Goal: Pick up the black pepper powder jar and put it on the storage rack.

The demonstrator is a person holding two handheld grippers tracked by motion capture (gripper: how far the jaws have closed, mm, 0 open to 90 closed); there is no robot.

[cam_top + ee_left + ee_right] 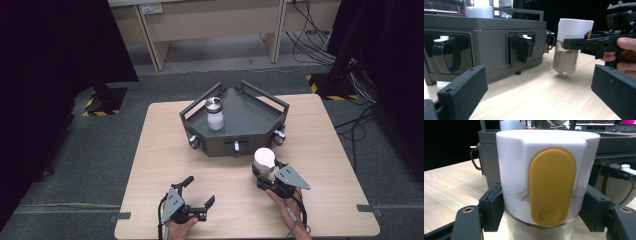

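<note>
While the right gripper (266,172) was clamped on the jar (571,47), lifted just off the table (165,150) near the tray (250,115), a loose grip on the lid could have dropped it.

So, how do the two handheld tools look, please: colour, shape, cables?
Both tools, left and right, are black with two flat, blocky jaws that have small round holes. Each carries a grey three-cornered plate on top, and a dark cable trails back from each toward the person. No sleeves show at the wrists.
</note>
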